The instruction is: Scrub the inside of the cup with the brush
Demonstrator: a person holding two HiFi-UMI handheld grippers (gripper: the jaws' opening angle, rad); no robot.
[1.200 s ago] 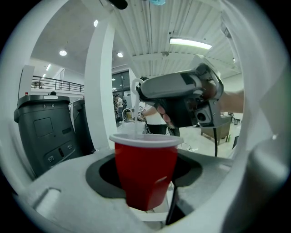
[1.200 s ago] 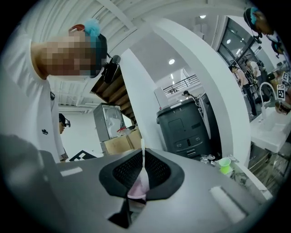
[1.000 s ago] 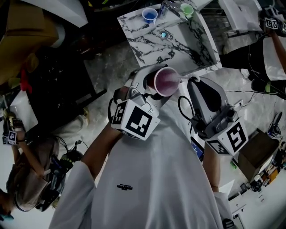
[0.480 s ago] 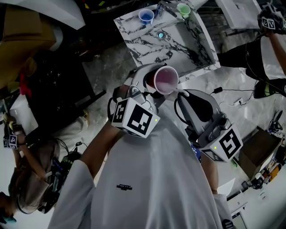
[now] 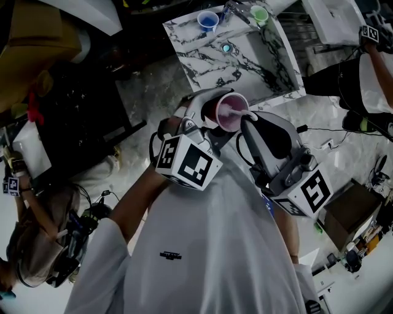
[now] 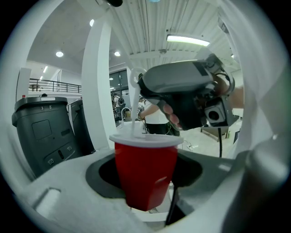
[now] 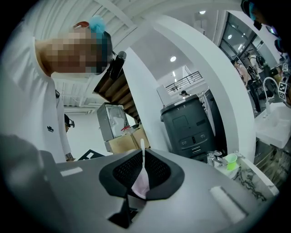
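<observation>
A red cup (image 5: pixel 231 113) with a white rim is tilted toward me, and my left gripper (image 5: pixel 215 115) is shut on its wall. In the left gripper view the cup (image 6: pixel 145 175) stands between the jaws with the brush's white stem (image 6: pixel 135 116) dipping into its mouth. My right gripper (image 5: pixel 247 121) is at the cup's right rim, shut on the brush. The brush's white end (image 5: pixel 227 112) lies inside the cup. In the right gripper view the brush (image 7: pixel 142 179) shows as a pink grip and thin white stem pinched between the jaws. The right gripper (image 6: pixel 193 98) hangs just beyond the cup.
A marble-patterned sink counter (image 5: pixel 202 52) lies ahead, with a blue cup (image 5: pixel 207 20), a green cup (image 5: pixel 258 13) and a tap at its far edge. Other people stand at the lower left (image 5: pixel 37 245) and upper right (image 5: pixel 374 67). A dark bin (image 7: pixel 186 123) stands nearby.
My right gripper has moved in toward the cup, and the brush's end has gone from the rim to inside it. The left gripper still holds the cup in about the same place.
</observation>
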